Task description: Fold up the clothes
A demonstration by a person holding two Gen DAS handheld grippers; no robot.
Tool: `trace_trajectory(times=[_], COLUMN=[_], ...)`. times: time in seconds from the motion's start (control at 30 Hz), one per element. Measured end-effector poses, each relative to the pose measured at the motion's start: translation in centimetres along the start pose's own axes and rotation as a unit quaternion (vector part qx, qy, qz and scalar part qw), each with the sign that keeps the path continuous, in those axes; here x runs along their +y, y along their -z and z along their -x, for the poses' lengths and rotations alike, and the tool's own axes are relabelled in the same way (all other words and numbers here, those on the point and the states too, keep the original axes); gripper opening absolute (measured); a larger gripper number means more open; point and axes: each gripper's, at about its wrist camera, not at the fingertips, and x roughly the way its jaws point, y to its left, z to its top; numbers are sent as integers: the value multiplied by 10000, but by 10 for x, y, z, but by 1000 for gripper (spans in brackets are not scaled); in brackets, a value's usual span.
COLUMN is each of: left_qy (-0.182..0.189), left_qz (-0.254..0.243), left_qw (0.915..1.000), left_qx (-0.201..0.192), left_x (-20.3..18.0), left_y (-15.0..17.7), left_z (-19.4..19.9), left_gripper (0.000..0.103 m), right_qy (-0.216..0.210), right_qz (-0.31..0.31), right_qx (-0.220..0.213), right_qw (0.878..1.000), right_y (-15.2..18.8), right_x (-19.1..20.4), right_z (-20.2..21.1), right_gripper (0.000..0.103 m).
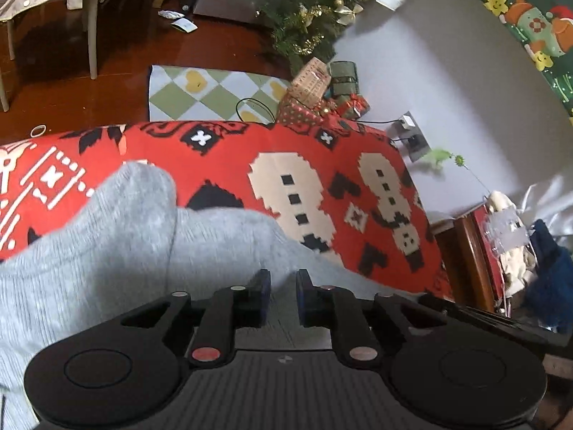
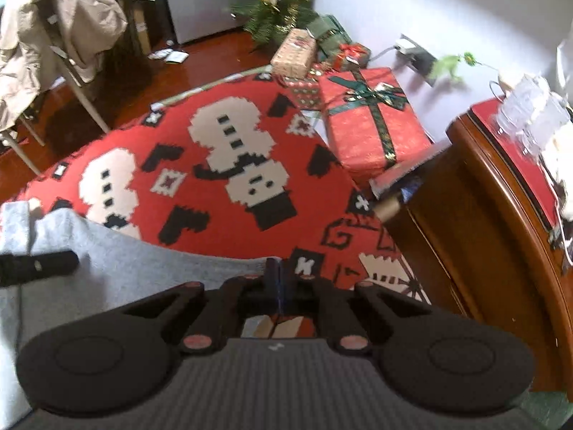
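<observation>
Below left gripper [image 1: 283,295] fingers, grey garment [image 1: 107,251], untouched

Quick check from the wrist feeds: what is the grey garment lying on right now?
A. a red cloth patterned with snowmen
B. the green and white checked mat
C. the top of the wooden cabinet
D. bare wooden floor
A: the grey garment is spread over the red snowman cloth, whose pattern shows past its edge in both wrist views; the checked mat lies further off on the floor.
</observation>
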Motion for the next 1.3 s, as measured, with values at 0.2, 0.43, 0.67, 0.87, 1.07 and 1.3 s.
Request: trace_trajectory(times=[0.2, 0.43, 0.67, 0.87, 1.07, 1.3], left_qy=[-66, -37, 86, -368, -562, -1016], left_qz=[-184, -40, -112, -216, -166, -815], left_qw=[9993, 9997, 9993, 9969, 9973, 9906], left_qx=[-327, -229, -333, -664, -434, -410], left_x=[1, 13, 11, 27, 47, 42], left_y=[-9, -26, -26, -25, -33, -34], left_z=[11, -5, 24, 61, 49, 30], left_gripper=[15, 14, 15, 24, 27, 4], right_qy=[122, 368, 118, -1179, -1690, -1614], right_qz=[-135, -292, -555, -41, 548, 1279], right_qx=[-145, -217, -403, -605, -421, -193], right_qw=[9997, 9987, 9976, 9912, 9832, 9784], right_y=[-2, -3, -8, -21, -26, -26], right_x=[1, -4, -16, 29, 95, 134], right_z=[5, 1, 14, 24, 2, -27], right_gripper=[0, 0, 1, 6, 7, 11])
